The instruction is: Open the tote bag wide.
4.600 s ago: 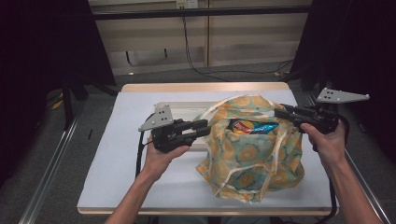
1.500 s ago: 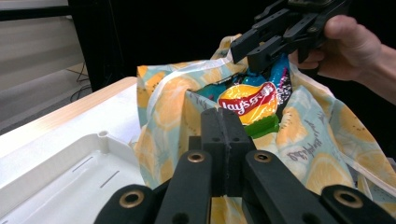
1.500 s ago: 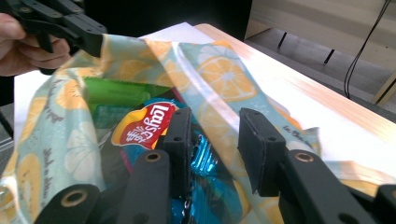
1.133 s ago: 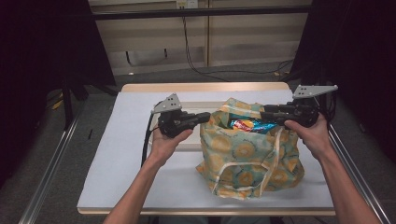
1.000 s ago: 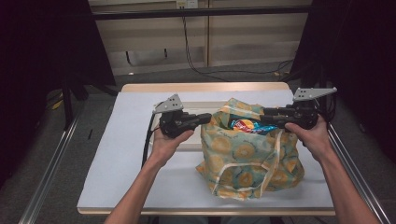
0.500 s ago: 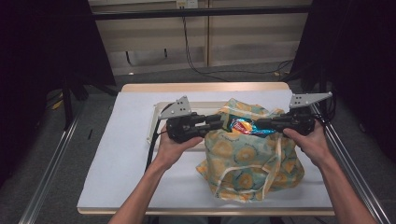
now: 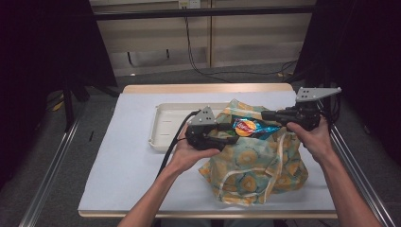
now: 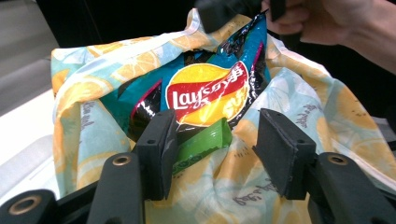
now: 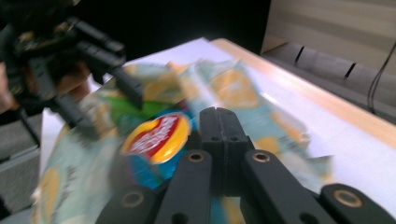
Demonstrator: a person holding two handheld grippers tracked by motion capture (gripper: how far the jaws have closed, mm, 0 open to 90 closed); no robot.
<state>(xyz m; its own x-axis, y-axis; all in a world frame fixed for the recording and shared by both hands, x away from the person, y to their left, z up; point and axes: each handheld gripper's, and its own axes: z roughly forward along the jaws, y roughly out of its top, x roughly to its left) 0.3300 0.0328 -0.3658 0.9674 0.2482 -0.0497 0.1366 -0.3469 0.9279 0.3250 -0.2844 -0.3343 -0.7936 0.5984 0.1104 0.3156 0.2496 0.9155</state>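
Our left gripper [image 8: 212, 154] has just been opening, jaws apart around the green packet [image 8: 201, 144] beside the Lay's chip bag [image 8: 205, 93] inside the tote bag [image 7: 257, 165]. Our right gripper [image 9: 217, 122] is clenched, seemingly pinching the tote's rim; a slip could collapse the opening

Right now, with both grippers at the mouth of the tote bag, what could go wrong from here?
The left gripper, jaws just opening, stands over both the green packet and the chip bag; closing could catch the wrong one or pinch the tote bag cloth.

The right gripper is shut at the chip bag's top edge, seemingly gripping it. A hard pull could tear or crush the foil.
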